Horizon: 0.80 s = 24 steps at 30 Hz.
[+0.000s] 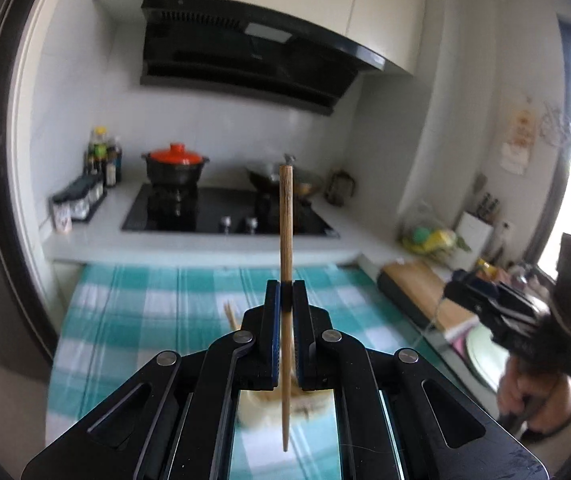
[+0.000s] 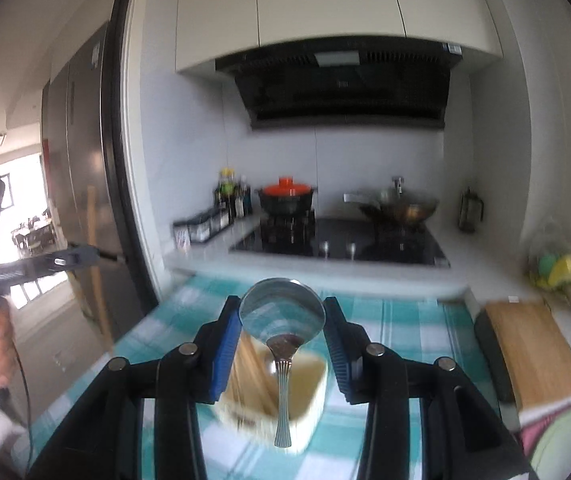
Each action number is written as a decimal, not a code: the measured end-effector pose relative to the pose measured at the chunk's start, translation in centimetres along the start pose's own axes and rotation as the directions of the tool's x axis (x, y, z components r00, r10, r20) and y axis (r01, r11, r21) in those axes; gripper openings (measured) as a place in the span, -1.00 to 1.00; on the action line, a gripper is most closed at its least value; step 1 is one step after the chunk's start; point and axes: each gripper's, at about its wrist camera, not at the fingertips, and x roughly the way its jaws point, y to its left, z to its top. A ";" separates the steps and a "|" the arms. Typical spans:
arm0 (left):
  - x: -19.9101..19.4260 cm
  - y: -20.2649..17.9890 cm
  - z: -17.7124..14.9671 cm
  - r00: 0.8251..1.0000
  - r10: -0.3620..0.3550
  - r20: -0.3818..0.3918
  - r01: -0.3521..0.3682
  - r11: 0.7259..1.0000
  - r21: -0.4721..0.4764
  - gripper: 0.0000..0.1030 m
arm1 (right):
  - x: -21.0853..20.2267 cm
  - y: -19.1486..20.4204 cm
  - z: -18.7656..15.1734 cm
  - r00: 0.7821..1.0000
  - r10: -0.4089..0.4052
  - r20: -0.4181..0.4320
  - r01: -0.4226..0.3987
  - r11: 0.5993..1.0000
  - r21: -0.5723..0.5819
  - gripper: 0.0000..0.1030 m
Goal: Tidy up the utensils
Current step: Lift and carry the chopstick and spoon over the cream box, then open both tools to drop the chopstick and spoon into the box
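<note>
The left gripper is clamped tight on a single wooden chopstick, which stands nearly upright between the pads, its blunt end up and its thin tip hanging below the fingers. The right gripper pinches a metal spoon by the edges of its bowl; the bowl sits between the blue pads and the ribbed handle hangs down. Both utensils are held in the air above a cream rectangular container with more chopsticks lying in it. The container rests on a teal-and-white checked cloth covering the counter. To the right of the cloth lies a wooden cutting board. Beyond the cloth's far edge a black cooktop carries a black pot with a red lid and a wok. In the left wrist view, a person's hand grips the right gripper's handle.
</note>
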 end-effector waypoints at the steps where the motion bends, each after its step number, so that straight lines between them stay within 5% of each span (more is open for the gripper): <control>1: 1.2 -0.2 0.5 1.000 0.016 0.021 -0.016 1.000 0.002 -0.93 | 0.5 0.1 0.3 1.000 -0.001 0.012 0.001 1.000 -0.005 -0.19; 6: 6.2 -0.3 0.3 0.995 0.076 0.071 -0.076 0.997 0.003 -0.93 | 5.5 0.4 -0.8 1.000 -0.018 -0.011 0.017 0.999 -0.042 -0.19; 15: 15.6 2.4 -6.0 0.983 0.105 -0.151 -0.117 0.990 -0.075 -0.93 | 14.4 -2.3 -7.4 0.960 -0.035 -0.277 0.040 0.999 0.012 -0.19; 24: 16.6 2.2 -9.9 0.959 0.108 -0.264 -0.122 0.992 -0.037 -0.82 | 17.3 -5.0 -9.7 0.924 -0.030 -0.381 0.100 0.981 0.164 -0.17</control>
